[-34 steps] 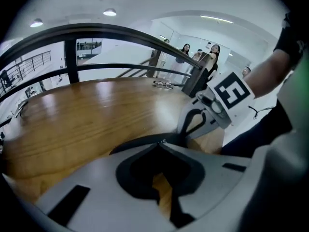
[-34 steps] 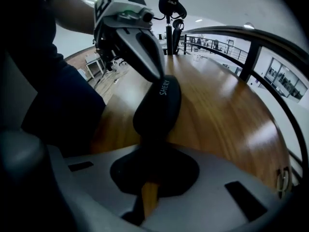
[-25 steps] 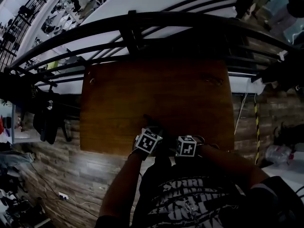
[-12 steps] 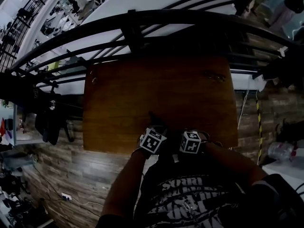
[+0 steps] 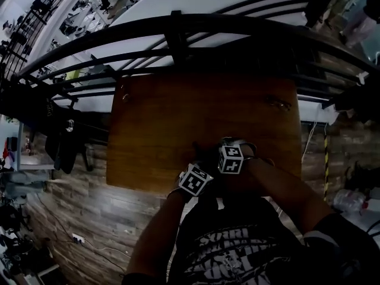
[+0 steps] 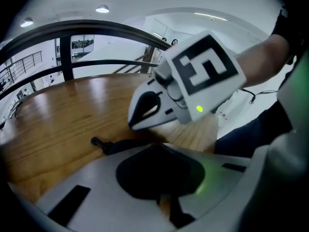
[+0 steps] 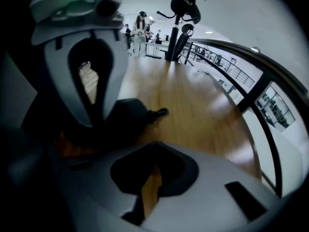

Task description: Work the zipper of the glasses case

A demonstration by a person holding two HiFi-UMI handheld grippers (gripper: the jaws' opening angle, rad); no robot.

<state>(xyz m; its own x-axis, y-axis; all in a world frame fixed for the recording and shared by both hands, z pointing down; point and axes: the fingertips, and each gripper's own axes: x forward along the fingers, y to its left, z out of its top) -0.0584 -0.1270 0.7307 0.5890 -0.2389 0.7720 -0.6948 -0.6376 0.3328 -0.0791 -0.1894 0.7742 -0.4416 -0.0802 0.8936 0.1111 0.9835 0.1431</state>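
Locating the black fabric glasses case on the brown wooden table: we see it at 11 o'clock, just beyond the right gripper | long axis 9-to-3, small black zipper pull at its 3 o'clock end | right gripper clenched on nothing | left gripper clenched too, tips against the case, so we judge it nearer

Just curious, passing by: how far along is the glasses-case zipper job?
Nothing looks done: the black glasses case lies on the brown wooden table, zipper state unclear. In hand: left tool and right tool sit shut beside it, neither visibly gripping. Remaining: working the zipper.
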